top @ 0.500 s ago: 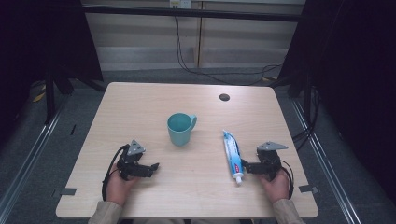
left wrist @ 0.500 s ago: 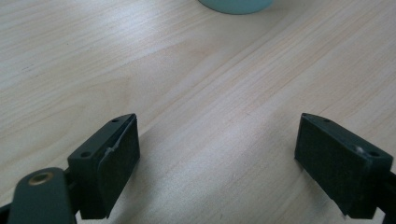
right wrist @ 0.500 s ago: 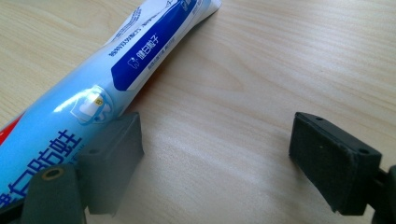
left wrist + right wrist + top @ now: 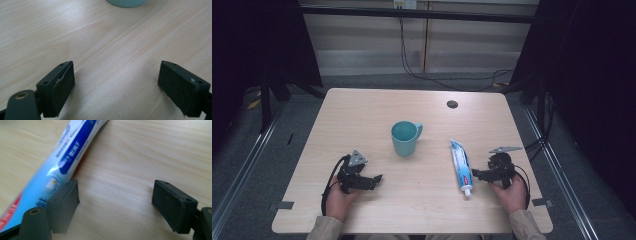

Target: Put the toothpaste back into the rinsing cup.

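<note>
1. The toothpaste tube (image 4: 460,165) lies flat on the wooden table (image 4: 362,115), cap end toward the person, right of the teal mug (image 4: 404,138).
2. The right gripper (image 4: 477,173) sits just beside the tube's cap end, jaws wide apart with bare table between them; in the right gripper view the tube (image 4: 62,160) lies outside one jaw.
3. The left gripper (image 4: 374,179) rests low, well left of the tube, jaws spread wide over bare wood.
</note>
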`<state>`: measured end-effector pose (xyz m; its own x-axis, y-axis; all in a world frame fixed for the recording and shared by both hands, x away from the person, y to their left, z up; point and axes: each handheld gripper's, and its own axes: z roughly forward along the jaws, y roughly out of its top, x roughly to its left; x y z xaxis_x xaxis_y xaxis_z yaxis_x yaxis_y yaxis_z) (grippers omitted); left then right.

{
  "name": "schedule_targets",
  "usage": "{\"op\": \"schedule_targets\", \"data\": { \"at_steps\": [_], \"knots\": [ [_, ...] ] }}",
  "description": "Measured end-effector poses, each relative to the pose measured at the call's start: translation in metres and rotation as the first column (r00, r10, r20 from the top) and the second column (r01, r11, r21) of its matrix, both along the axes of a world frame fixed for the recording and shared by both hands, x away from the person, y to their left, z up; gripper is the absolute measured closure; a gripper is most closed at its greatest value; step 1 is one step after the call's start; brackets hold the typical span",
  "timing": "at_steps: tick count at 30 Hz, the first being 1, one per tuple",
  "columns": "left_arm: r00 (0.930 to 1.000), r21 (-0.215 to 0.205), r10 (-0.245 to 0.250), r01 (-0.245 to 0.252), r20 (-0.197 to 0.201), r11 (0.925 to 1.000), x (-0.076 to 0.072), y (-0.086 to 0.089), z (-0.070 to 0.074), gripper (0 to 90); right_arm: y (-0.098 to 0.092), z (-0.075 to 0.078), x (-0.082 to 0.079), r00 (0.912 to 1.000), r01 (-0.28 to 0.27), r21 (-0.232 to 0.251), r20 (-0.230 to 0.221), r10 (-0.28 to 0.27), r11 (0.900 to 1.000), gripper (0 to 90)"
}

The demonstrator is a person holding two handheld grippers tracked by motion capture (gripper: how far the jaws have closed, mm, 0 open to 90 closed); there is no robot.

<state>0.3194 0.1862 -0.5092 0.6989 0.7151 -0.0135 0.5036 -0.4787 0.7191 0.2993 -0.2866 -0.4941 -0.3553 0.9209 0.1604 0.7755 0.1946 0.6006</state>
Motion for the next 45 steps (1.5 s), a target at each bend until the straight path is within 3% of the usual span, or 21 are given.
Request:
{"op": "schedule_targets", "data": {
  "at_steps": [2,6,17,22,27,32,35,37,41,43,45],
  "knots": [
    [1.0000,0.000,0.000,0.000,0.000,1.0000,0.000,0.000,0.000,13.7,-0.001,0.005,0.003,0.9989,0.015,0.037,-0.046,-0.014,0.999,22.6],
    [1.0000,0.001,-0.001,0.001,0.001,1.0000,0.000,0.000,0.000,13.8,0.004,0.021,0.009,0.9943,0.034,0.016,-0.101,-0.032,0.999,24.6],
    [1.0000,-0.002,0.001,-0.001,0.000,1.0000,0.000,0.000,0.000,13.8,0.033,0.048,0.018,0.9897,-0.021,-0.047,-0.143,0.014,0.999,27.3],
    [1.0000,-0.003,0.001,-0.001,0.001,1.0000,0.000,0.000,0.000,13.8,0.044,0.045,0.021,0.9846,-0.051,-0.052,-0.170,0.041,0.997,27.3],
    [1.0000,-0.003,0.001,-0.001,0.000,1.0000,0.000,0.000,0.000,13.8,0.058,0.039,0.024,0.9727,-0.063,-0.061,-0.227,0.048,0.996,27.2],
    [1.0000,-0.003,0.001,-0.001,0.000,1.0000,0.000,0.000,0.000,13.8,0.063,0.035,0.023,0.9674,-0.060,-0.069,-0.250,0.041,0.996,27.3],
    [1.0000,-0.003,0.001,-0.001,0.000,1.0000,0.000,0.000,0.000,13.9,0.063,0.032,0.022,0.9675,-0.061,-0.101,-0.250,0.034,0.993,28.0],
    [1.0000,-0.003,0.001,-0.001,0.000,1.0000,0.000,0.000,0.000,13.8,0.063,0.029,0.022,0.9640,-0.057,-0.082,-0.264,0.033,0.995,28.1],
    [1.0000,-0.003,0.001,-0.001,0.000,1.0000,0.000,0.000,0.000,13.8,0.066,0.026,0.020,0.9593,-0.065,-0.089,-0.280,0.038,0.994,28.1],
    [1.0000,-0.003,0.001,-0.001,0.000,1.0000,0.000,0.000,0.000,13.8,0.072,0.023,0.019,0.9567,-0.080,-0.121,-0.288,0.043,0.989,31.4],
    [1.0000,-0.003,0.001,-0.001,0.000,1.0000,0.000,0.000,0.000,13.8,0.073,0.022,0.019,0.9563,-0.083,-0.123,-0.289,0.044,0.989,32.3]
  ]
}}
